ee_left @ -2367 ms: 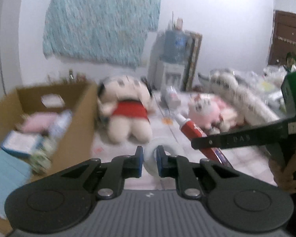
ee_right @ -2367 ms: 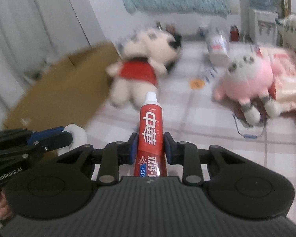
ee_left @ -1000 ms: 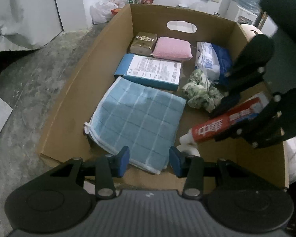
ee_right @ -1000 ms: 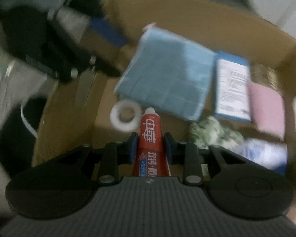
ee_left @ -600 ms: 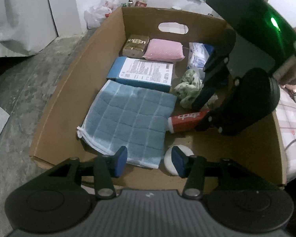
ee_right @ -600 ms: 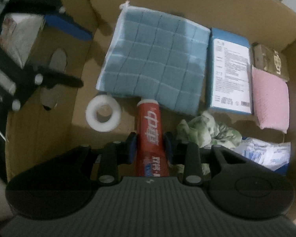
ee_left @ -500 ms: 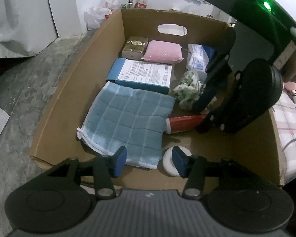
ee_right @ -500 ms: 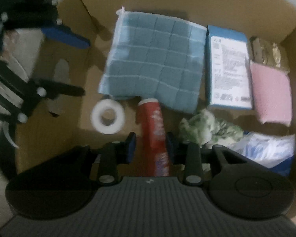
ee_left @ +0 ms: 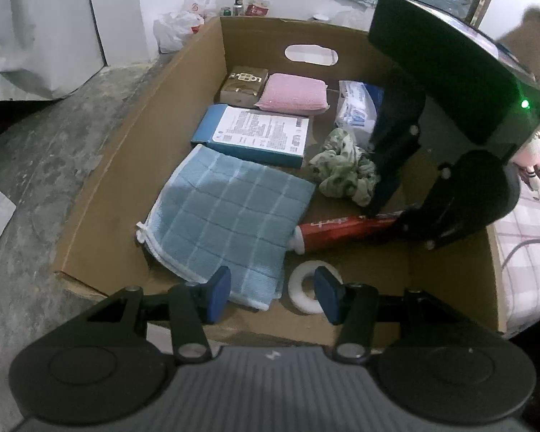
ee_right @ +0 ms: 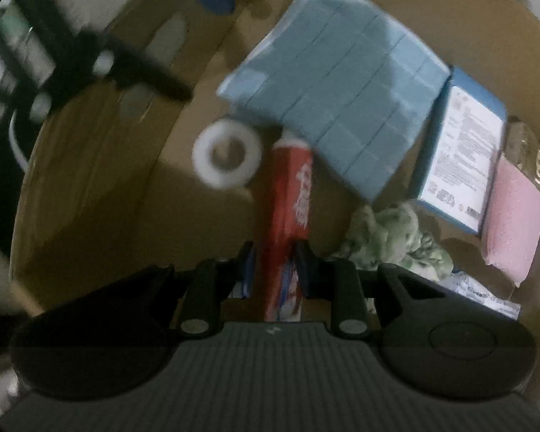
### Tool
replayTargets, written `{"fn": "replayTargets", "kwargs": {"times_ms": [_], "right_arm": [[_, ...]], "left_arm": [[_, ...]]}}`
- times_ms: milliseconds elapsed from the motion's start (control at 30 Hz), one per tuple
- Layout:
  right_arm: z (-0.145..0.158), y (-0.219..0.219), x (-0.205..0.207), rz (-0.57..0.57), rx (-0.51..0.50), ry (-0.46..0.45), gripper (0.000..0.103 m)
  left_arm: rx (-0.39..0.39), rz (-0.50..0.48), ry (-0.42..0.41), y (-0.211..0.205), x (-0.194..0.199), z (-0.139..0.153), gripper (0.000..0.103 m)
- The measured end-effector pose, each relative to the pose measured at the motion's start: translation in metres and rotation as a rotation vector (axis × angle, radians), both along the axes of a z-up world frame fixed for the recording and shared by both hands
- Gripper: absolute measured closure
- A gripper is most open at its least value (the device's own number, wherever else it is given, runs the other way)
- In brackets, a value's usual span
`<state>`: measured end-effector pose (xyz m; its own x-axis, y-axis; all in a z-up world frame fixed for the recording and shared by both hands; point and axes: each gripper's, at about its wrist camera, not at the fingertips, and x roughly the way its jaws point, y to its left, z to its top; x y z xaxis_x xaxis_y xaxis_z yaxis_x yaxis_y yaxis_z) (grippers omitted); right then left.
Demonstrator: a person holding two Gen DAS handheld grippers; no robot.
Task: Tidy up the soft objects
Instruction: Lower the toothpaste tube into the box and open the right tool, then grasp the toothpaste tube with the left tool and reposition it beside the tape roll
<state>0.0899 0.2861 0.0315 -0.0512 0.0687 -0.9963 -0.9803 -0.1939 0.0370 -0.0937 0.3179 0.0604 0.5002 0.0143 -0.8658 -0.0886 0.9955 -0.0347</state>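
Observation:
A red toothpaste tube (ee_left: 345, 232) lies on the floor of the cardboard box (ee_left: 133, 165), cap against the blue towel (ee_left: 226, 223). It also shows in the right wrist view (ee_right: 291, 212), between the fingers of my right gripper (ee_right: 274, 268), which is open around its tail end. A white tape roll (ee_left: 304, 289) lies beside the tube near the box's front wall; it shows in the right wrist view (ee_right: 228, 156) too. My left gripper (ee_left: 271, 297) is open and empty above the box's near edge.
The box also holds a blue-and-white carton (ee_left: 252, 136), a pink sponge (ee_left: 293, 93), a brown packet (ee_left: 244, 84), a green scrunchie (ee_left: 342, 171) and a blue-white pouch (ee_left: 356, 111). Grey floor (ee_left: 36, 165) lies left; a checked sheet (ee_left: 529, 244) lies right.
My left gripper let the tape roll go into the box and opened. My right gripper lowered the toothpaste onto the box floor, opened its jaws and is drawing back.

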Motion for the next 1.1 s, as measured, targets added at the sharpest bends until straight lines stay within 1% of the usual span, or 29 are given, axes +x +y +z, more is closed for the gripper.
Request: {"fn": "replayTargets", "kwargs": {"times_ms": [67,100,133,233,300,333,367,400,467,500,533,567,600,633,667,700,733,767,800,833,900,933,967,1000,1033,1100], "right_arm": [[-0.001,-0.003,0.002,0.04,-0.076,0.014,0.081],[-0.002,-0.006,0.003,0.056,-0.118,0.026,0.084],[-0.001,-0.008,0.005,0.052,-0.137,0.034,0.084],[0.005,-0.01,0.011,0.043,-0.124,0.006,0.083],[0.015,-0.011,0.021,-0.02,-0.064,0.017,0.083],[0.021,-0.013,0.025,-0.045,-0.028,0.017,0.083],[0.028,-0.016,0.028,-0.067,0.011,0.006,0.081],[0.032,-0.02,0.029,-0.083,0.033,-0.003,0.082],[0.037,-0.028,0.029,-0.099,0.053,-0.05,0.082],[0.037,-0.032,0.028,-0.112,0.057,-0.072,0.082],[0.037,-0.039,0.026,-0.133,0.06,-0.098,0.082],[0.034,-0.045,0.027,-0.149,0.061,-0.109,0.082],[0.032,-0.049,0.024,-0.159,0.061,-0.112,0.083],[0.027,-0.052,0.02,-0.169,0.065,-0.115,0.083],[0.024,-0.055,0.02,-0.203,0.083,-0.115,0.083],[0.02,-0.054,0.021,-0.23,0.091,-0.113,0.083],[0.017,-0.056,0.02,-0.255,0.098,-0.125,0.083],[0.013,-0.055,0.023,-0.276,0.102,-0.135,0.082],[0.011,-0.057,0.026,-0.297,0.106,-0.127,0.082],[0.009,-0.058,0.027,-0.315,0.109,-0.119,0.082],[0.005,-0.061,0.033,-0.349,0.116,-0.117,0.081],[0.0,-0.062,0.035,-0.356,0.123,-0.126,0.081],[0.0,-0.063,0.037,-0.366,0.13,-0.124,0.08],[0.001,-0.065,0.038,-0.373,0.136,-0.132,0.08],[0.003,-0.066,0.039,-0.378,0.142,-0.138,0.08],[0.005,-0.068,0.041,-0.384,0.147,-0.148,0.079]], "left_arm": [[-0.002,0.0,-0.001,0.002,0.0,-0.001,0.05],[-0.002,-0.003,-0.003,0.002,0.001,-0.001,0.05],[-0.002,-0.005,-0.004,0.003,0.001,-0.002,0.05],[0.0,-0.013,-0.011,0.002,0.003,-0.003,0.05],[0.031,-0.071,-0.016,-0.003,0.008,-0.003,0.048],[0.056,-0.127,-0.015,-0.009,0.012,-0.002,0.047],[0.085,-0.2,-0.016,-0.016,0.018,-0.002,0.045],[0.114,-0.285,-0.008,-0.024,0.024,-0.003,0.045],[0.171,-0.465,0.034,-0.041,0.041,-0.01,0.045],[0.195,-0.534,0.059,-0.048,0.05,-0.014,0.046],[0.216,-0.575,0.079,-0.053,0.062,-0.02,0.047],[0.22,-0.592,0.1,-0.055,0.072,-0.024,0.048],[0.198,-0.606,0.139,-0.055,0.086,-0.03,0.048],[0.154,-0.605,0.185,-0.052,0.098,-0.036,0.052],[0.107,-0.599,0.228,-0.049,0.107,-0.042,0.054],[0.075,-0.592,0.257,-0.046,0.113,-0.046,0.059],[0.074,-0.598,0.261,-0.047,0.116,-0.047,0.07],[0.083,-0.623,0.266,-0.05,0.116,-0.047,0.078],[0.086,-0.641,0.269,-0.052,0.115,-0.046,0.08],[0.085,-0.654,0.272,-0.055,0.114,-0.046,0.085],[0.08,-0.652,0.28,-0.058,0.113,-0.045,0.091],[0.083,-0.661,0.278,-0.06,0.112,-0.044,0.098],[0.078,-0.677,0.27,-0.065,0.112,-0.043,0.1],[0.05,-0.686,0.272,-0.067,0.113,-0.043,0.099],[0.019,-0.69,0.28,-0.071,0.114,-0.045,0.097],[0.01,-0.71,0.3,-0.079,0.116,-0.052,0.091]]}}
